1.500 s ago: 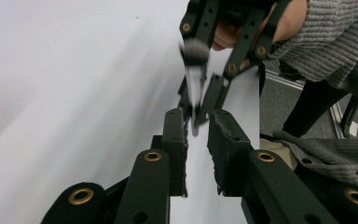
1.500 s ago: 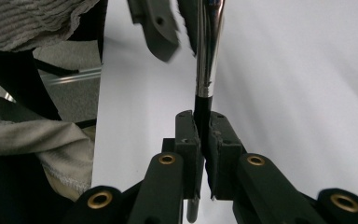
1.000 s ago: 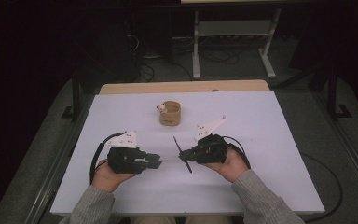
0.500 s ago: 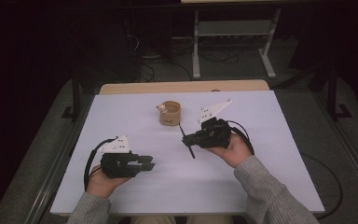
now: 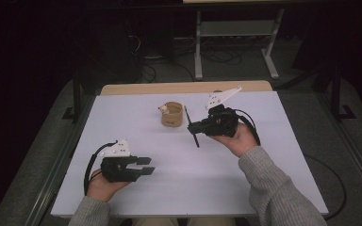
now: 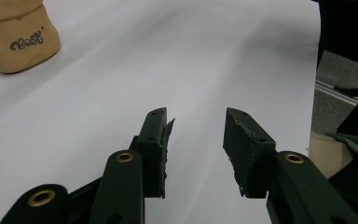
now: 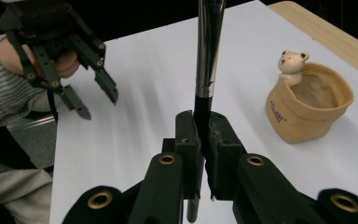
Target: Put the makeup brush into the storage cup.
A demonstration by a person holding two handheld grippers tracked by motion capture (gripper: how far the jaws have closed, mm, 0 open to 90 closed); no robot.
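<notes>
The white worktop (image 5: pixel 273 179) carries one thing, a tan pot (image 5: pixel 172 114) with a small bear figure on its rim, and it stands just ahead of the right gripper (image 5: pixel 192 127) and well ahead of the left gripper (image 5: pixel 146 165). Since a second ago the two grippers, then side by side near the person, have parted: the right one has lifted and gone forward toward the pot with the pen (image 5: pixel 191 126), while the left one has drawn back toward the near edge. I judge that the pen has been handed over to the right side and is now on its way to be dropped into the pot. The left gripper's jaws have just been opening and now stand partly apart with only bare worktop between them, holding nothing. The right gripper is clamped tight on the dark pen (image 7: pixel 205 74), which crosses its jaws upright in the right gripper view, its barrel rising well above the pads and the pot (image 7: pixel 307 109) off to that gripper's right.
</notes>
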